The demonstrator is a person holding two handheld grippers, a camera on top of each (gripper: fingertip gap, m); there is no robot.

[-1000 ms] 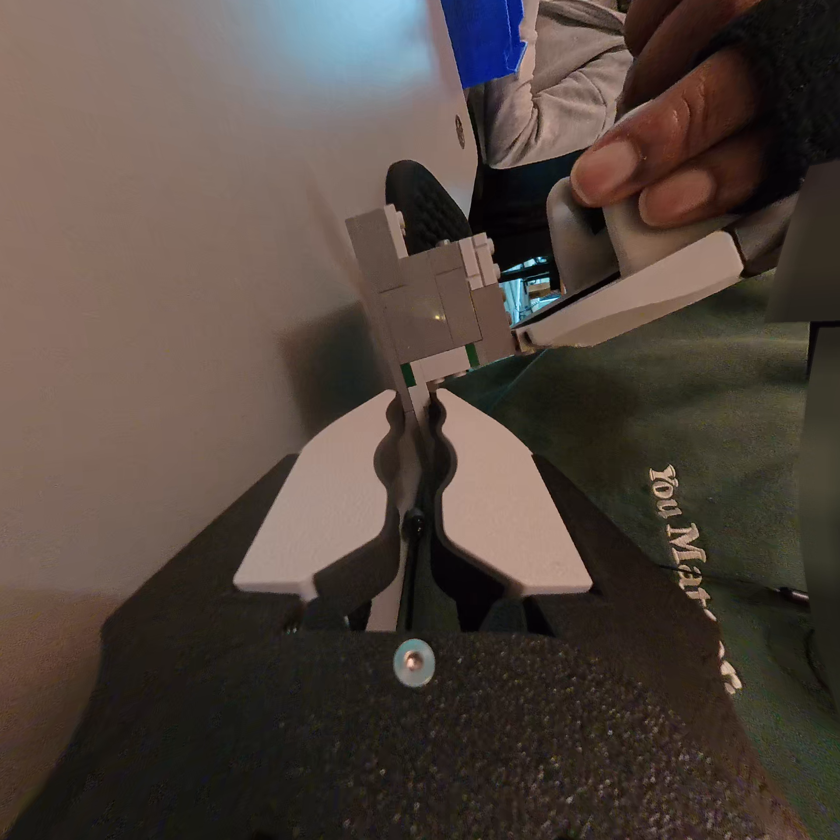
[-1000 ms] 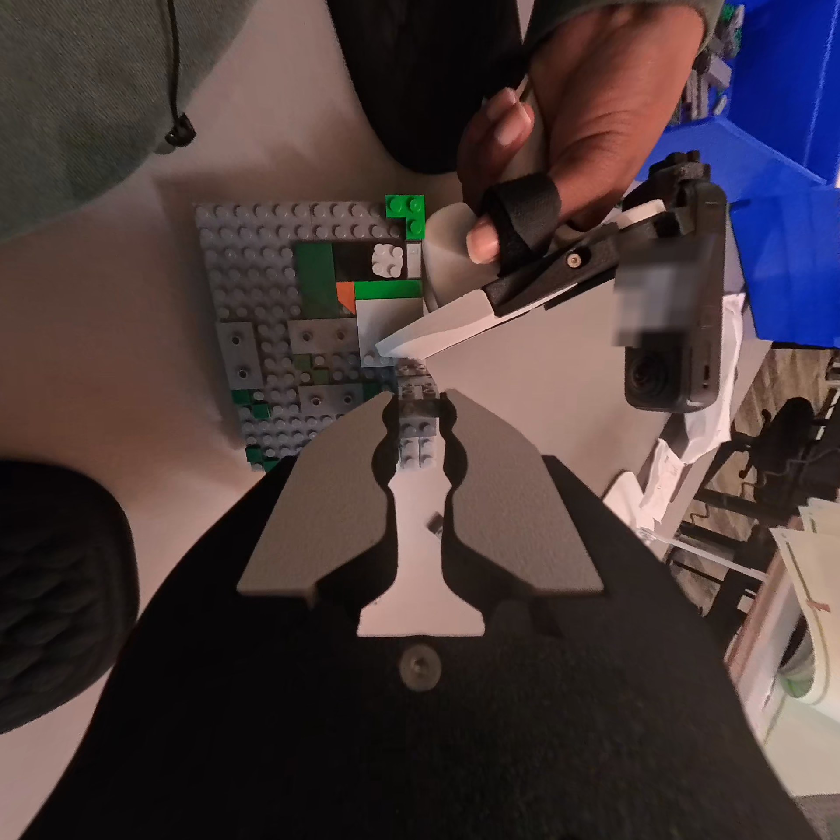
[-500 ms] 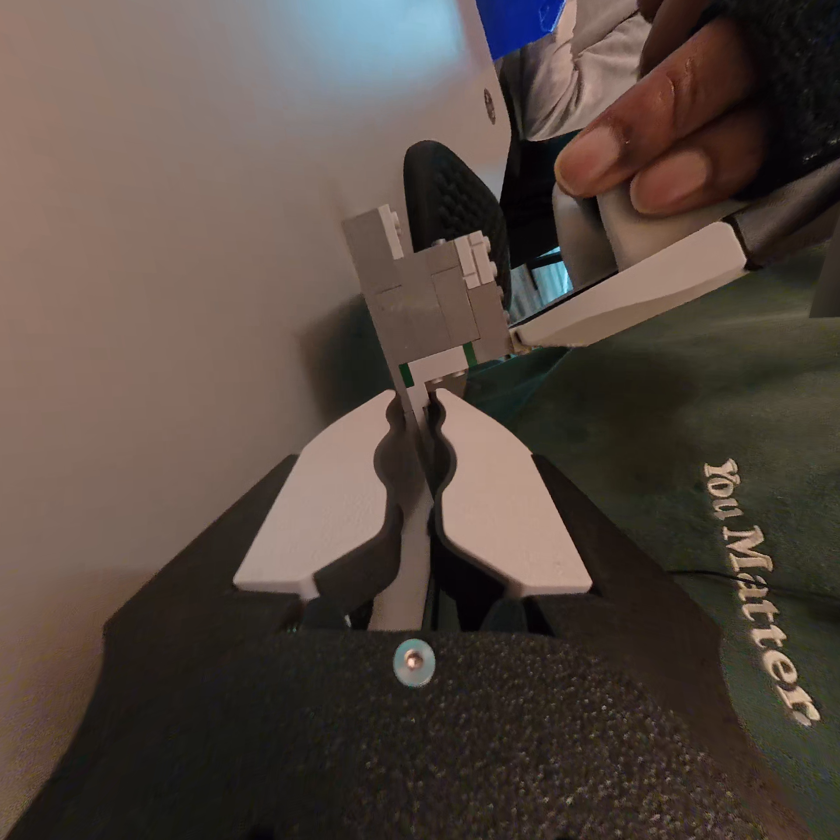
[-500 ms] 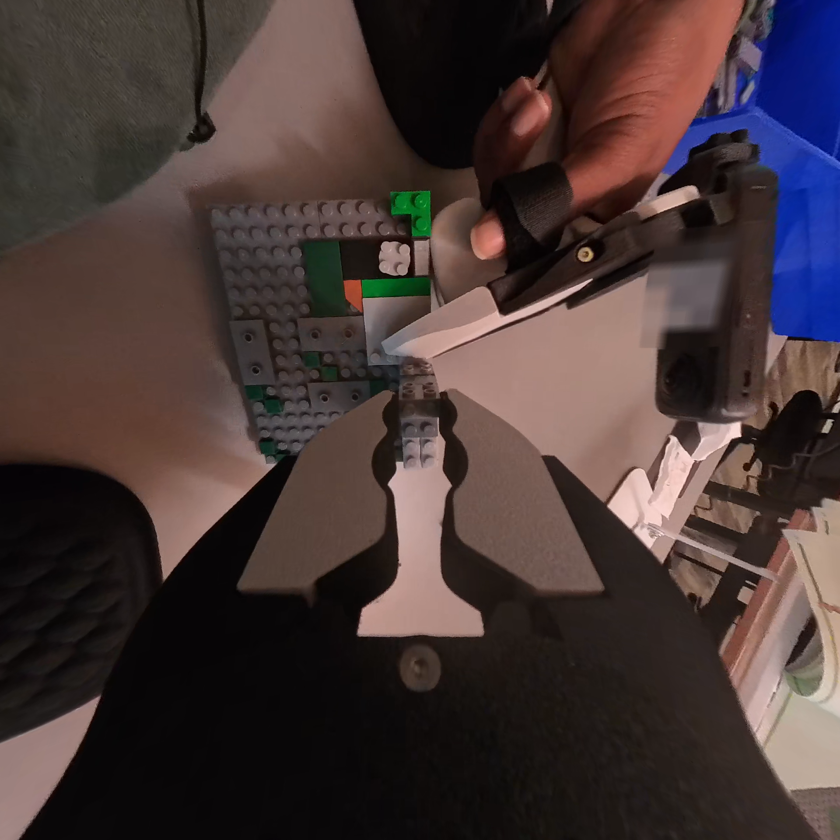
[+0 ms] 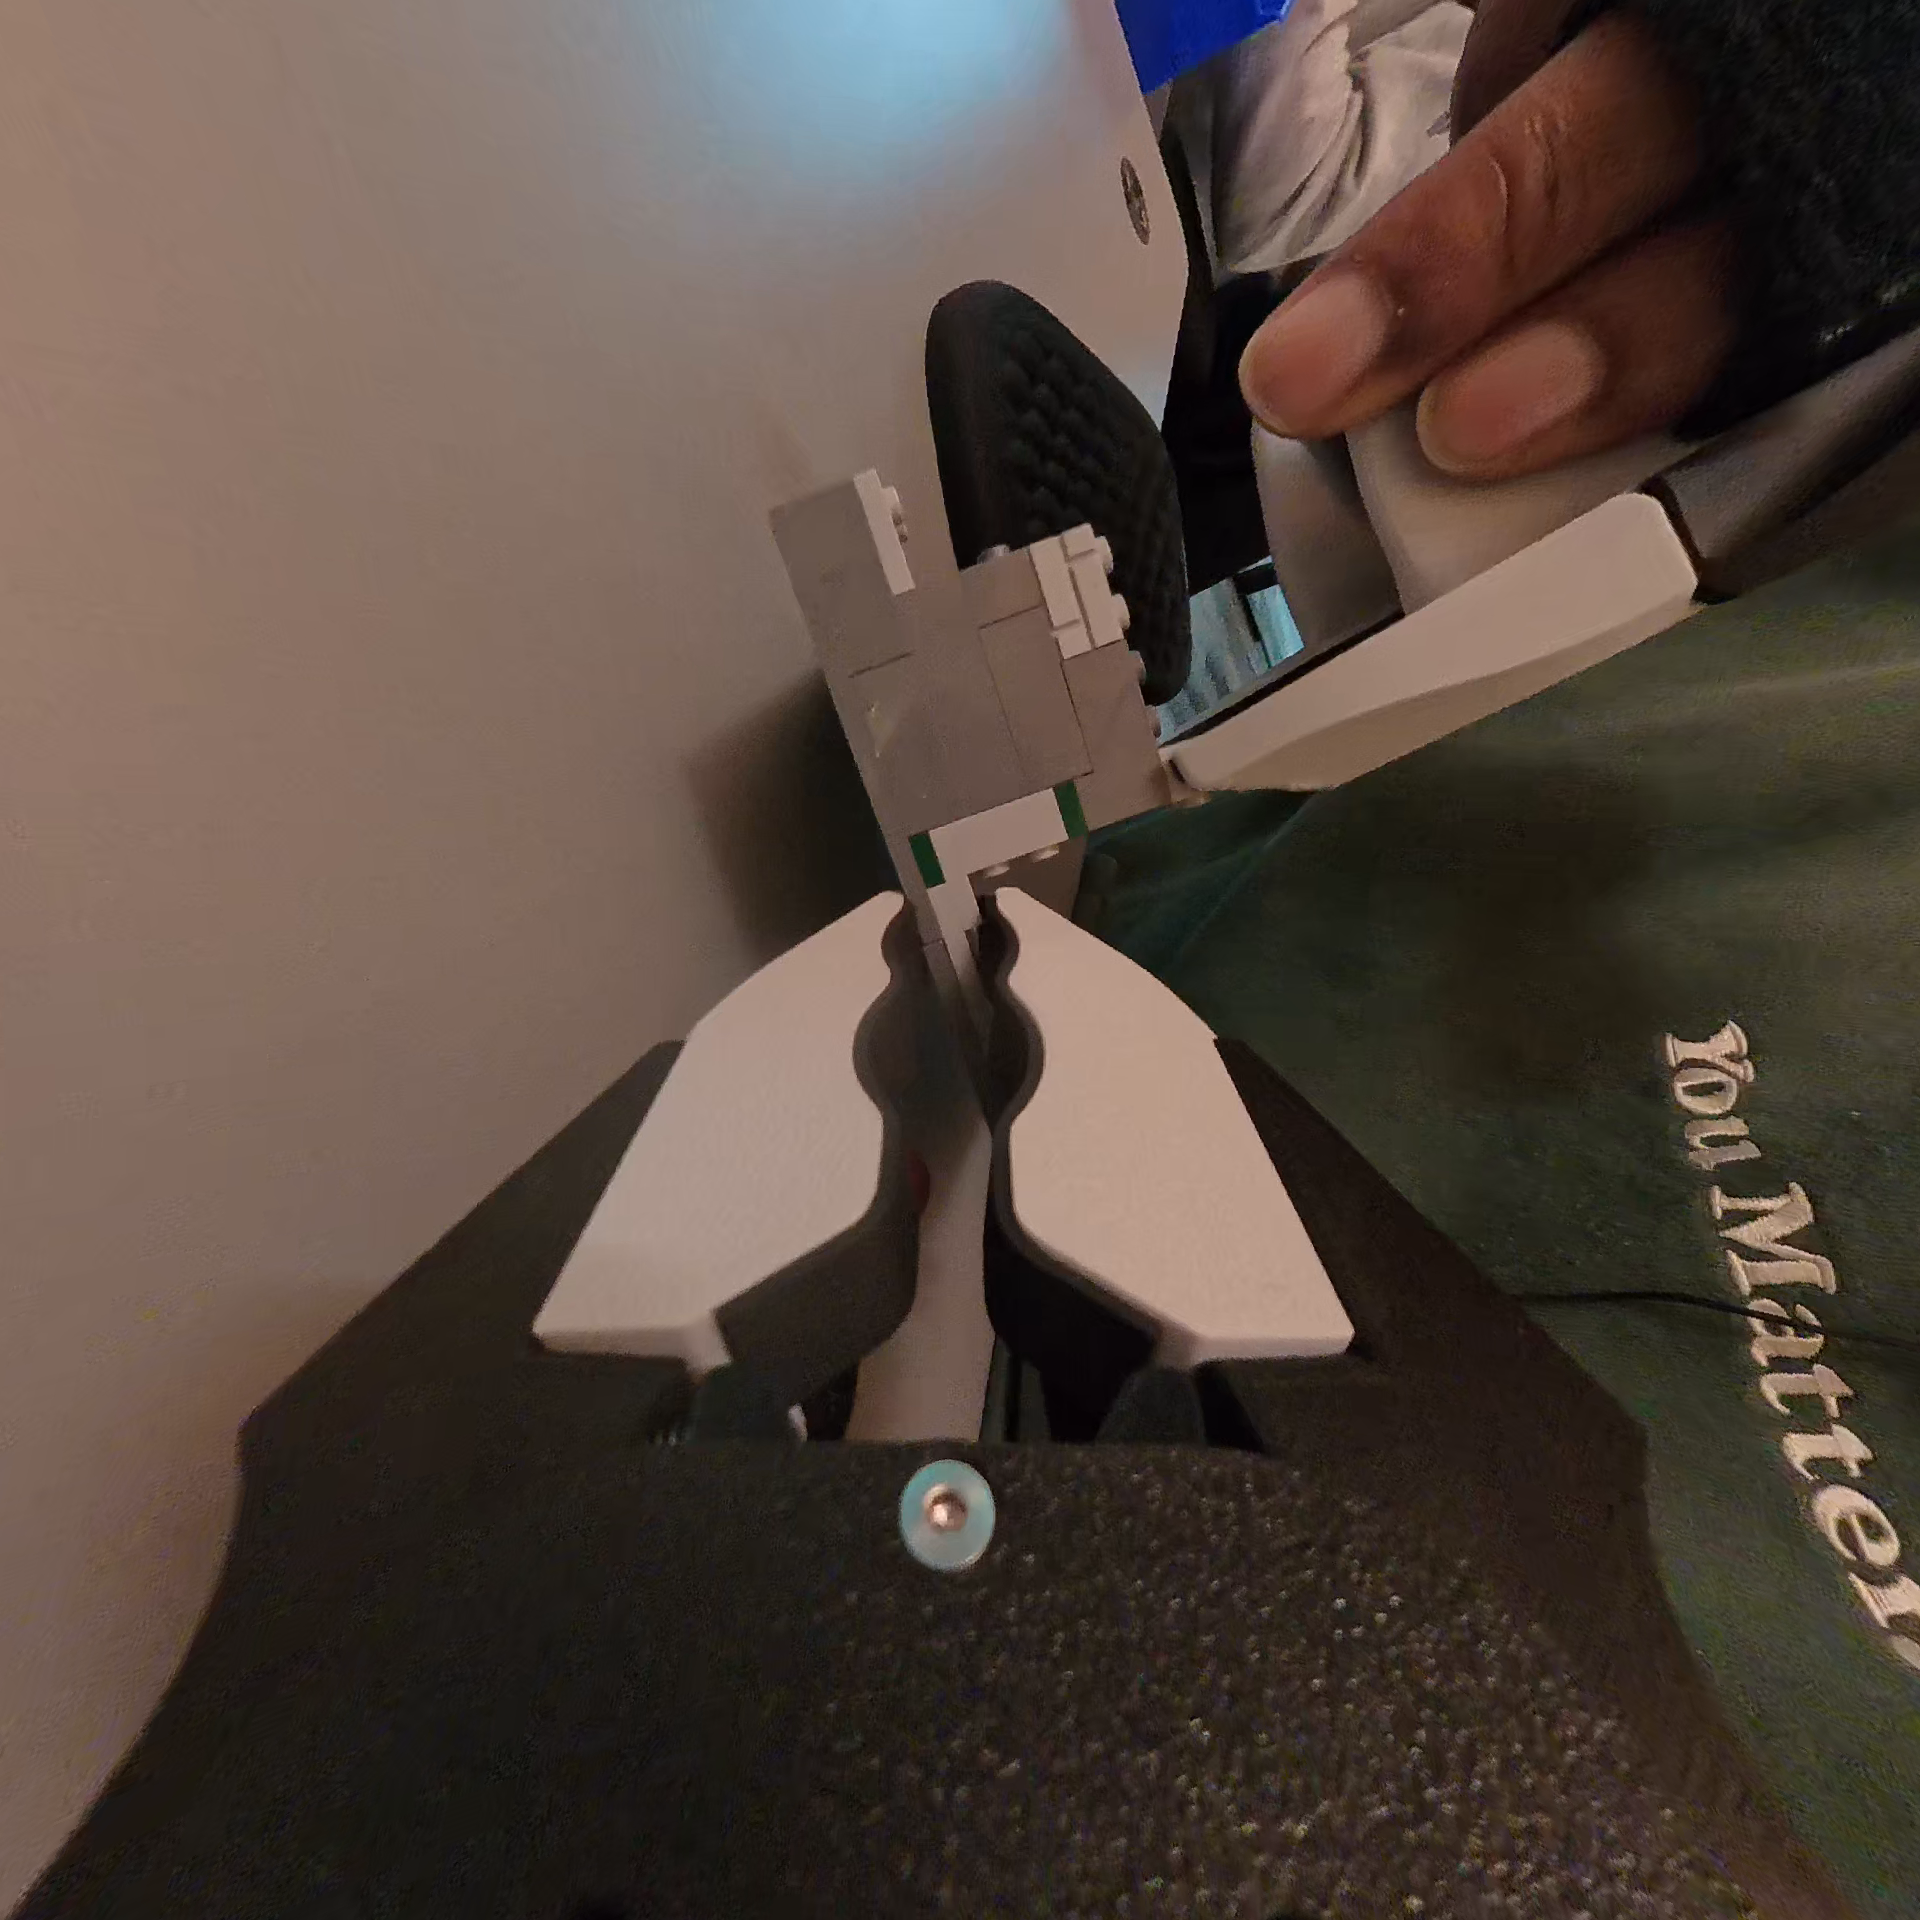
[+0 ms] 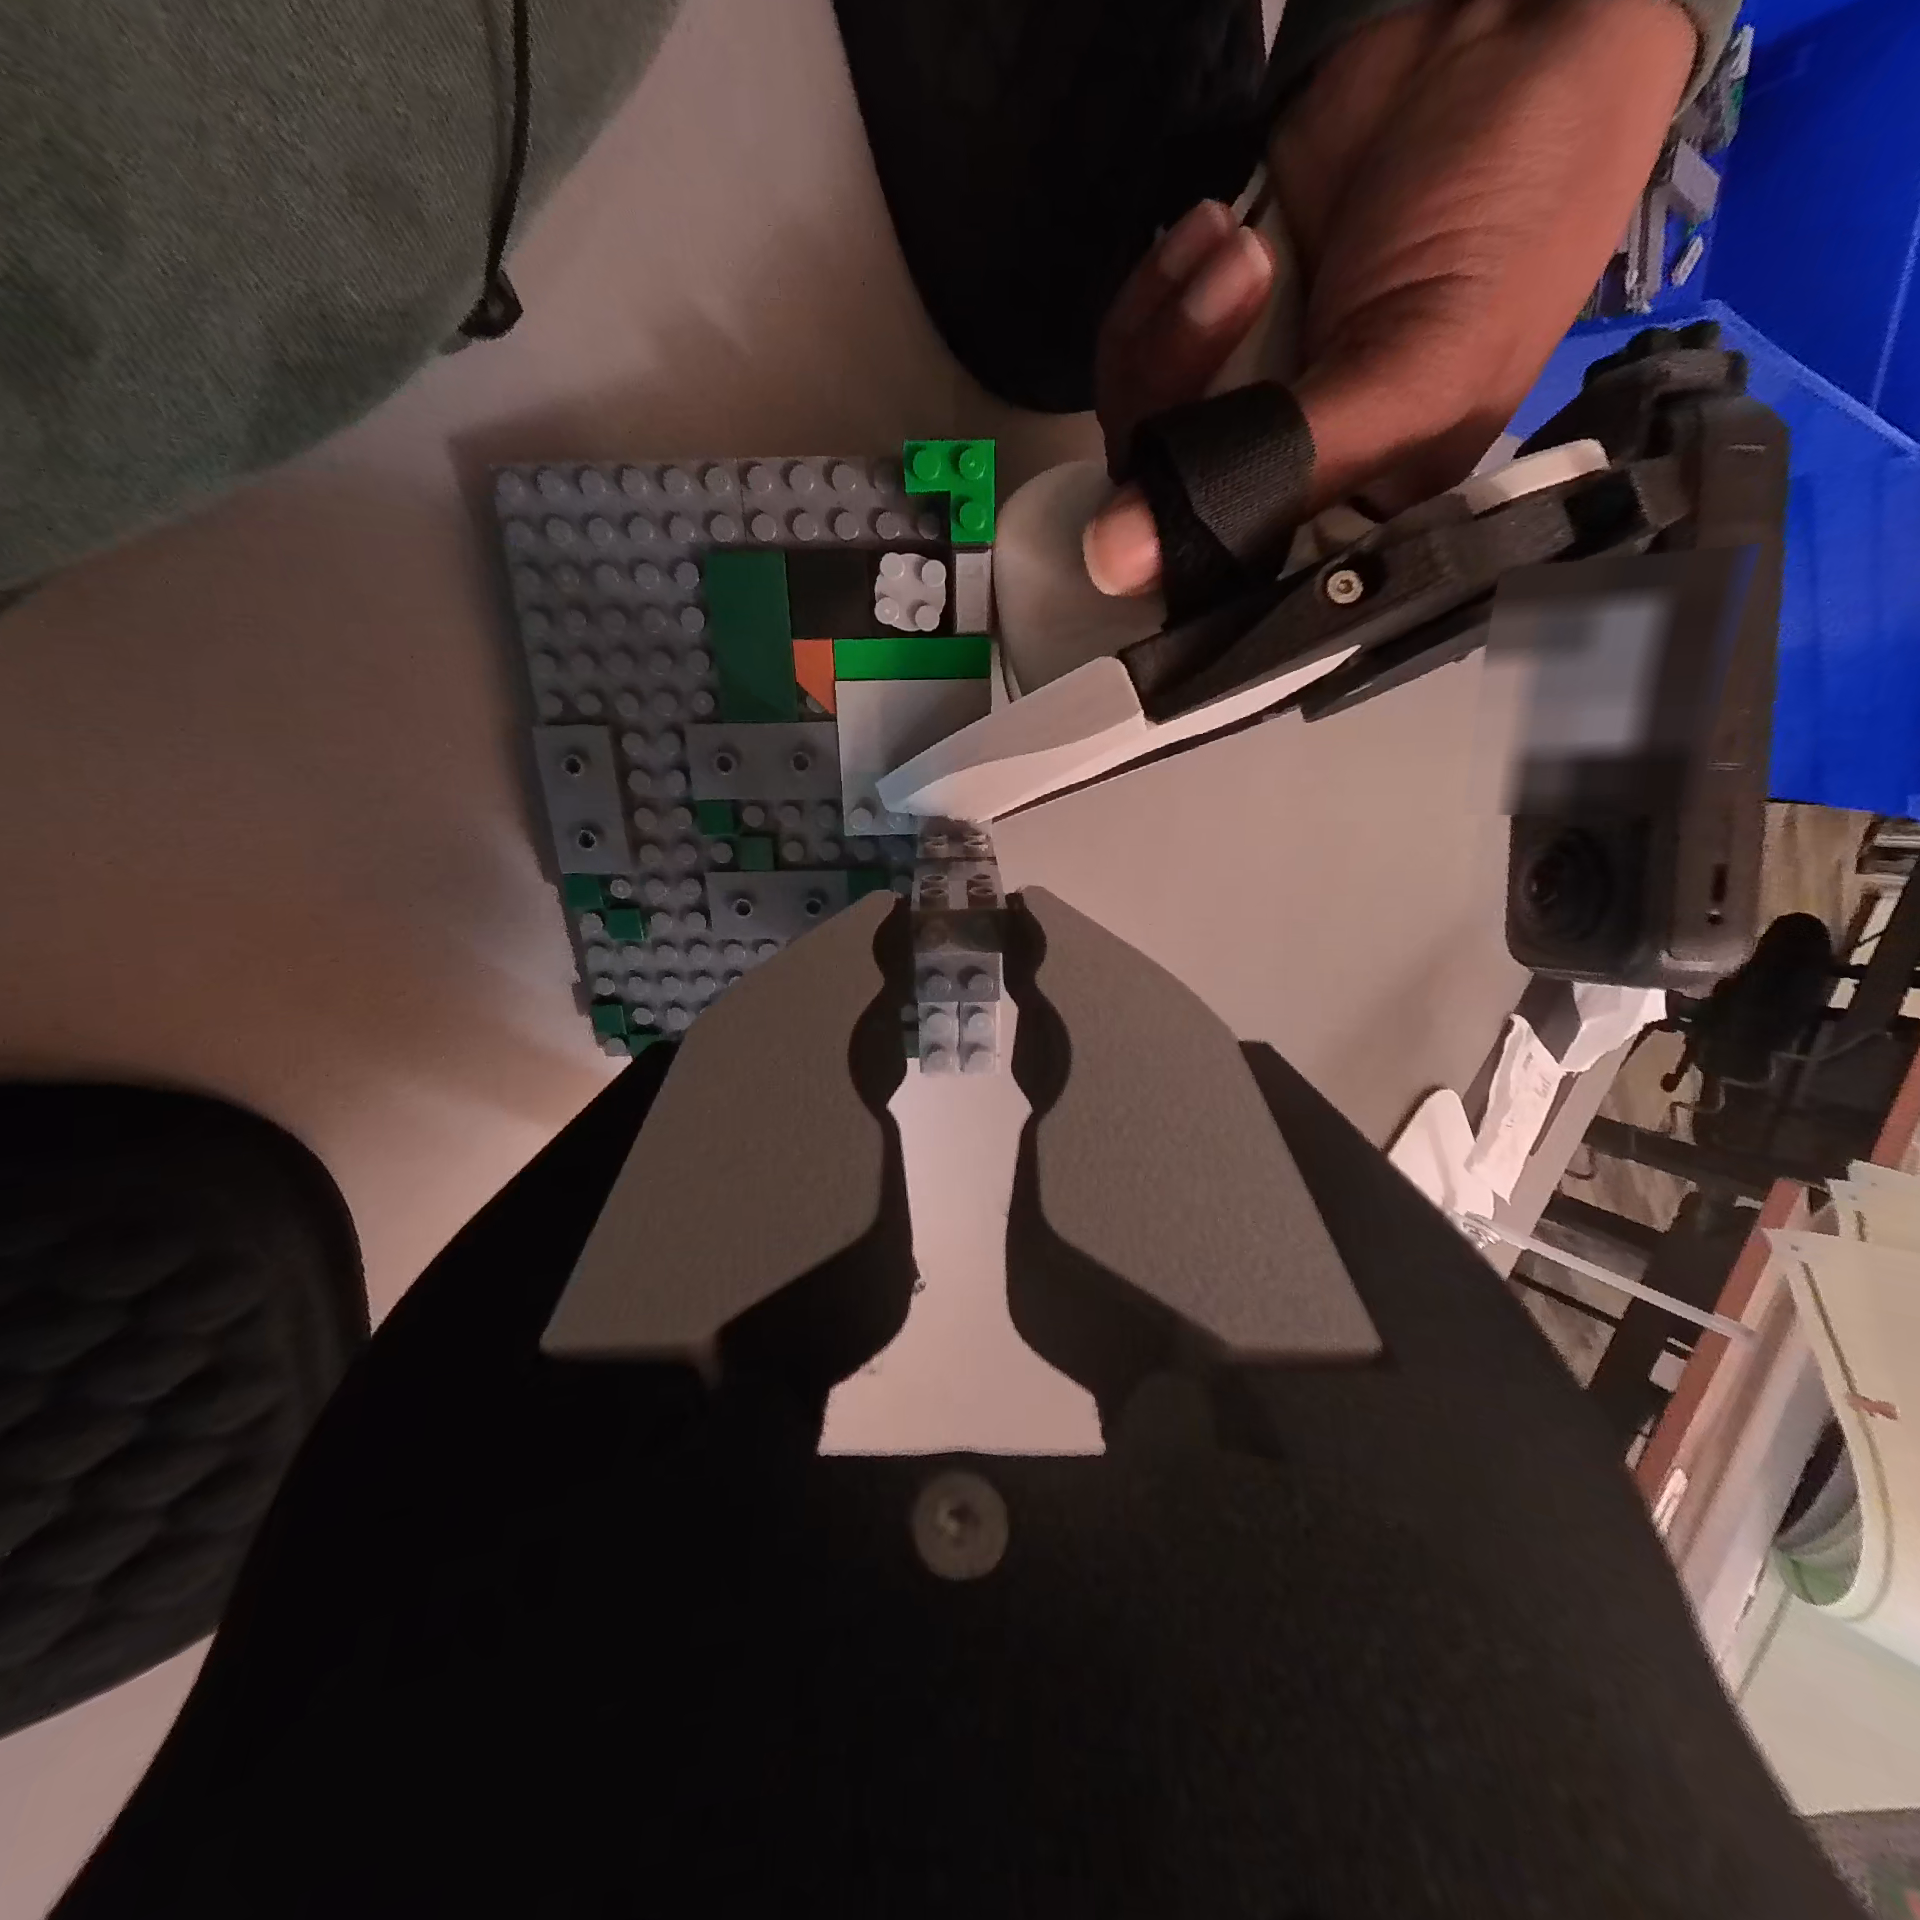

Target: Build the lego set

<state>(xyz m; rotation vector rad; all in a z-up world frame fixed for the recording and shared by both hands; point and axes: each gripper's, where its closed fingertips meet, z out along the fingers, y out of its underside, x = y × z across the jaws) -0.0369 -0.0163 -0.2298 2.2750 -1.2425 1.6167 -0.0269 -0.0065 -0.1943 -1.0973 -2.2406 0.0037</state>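
Left gripper (image 5: 948, 914) jaws pinch the edge of the lego plate (image 5: 966, 707), held on edge above the white bench (image 6: 1195, 935). Right gripper (image 6: 958, 904) jaws clamp a grey brick strip (image 6: 958, 987) at the plate's corner.

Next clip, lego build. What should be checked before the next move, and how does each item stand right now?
1. Left gripper clamped on the plate edge: ok.
2. Right gripper closed on the grey brick: ok.
3. Brick lined up at the plate's edge, beside the left gripper's tip: ok.
4. Brick pressed fully onto the studs: cannot tell, the fingers hide the joint.
5. Clearance between the two grippers' tips: cannot tell, they are very close.
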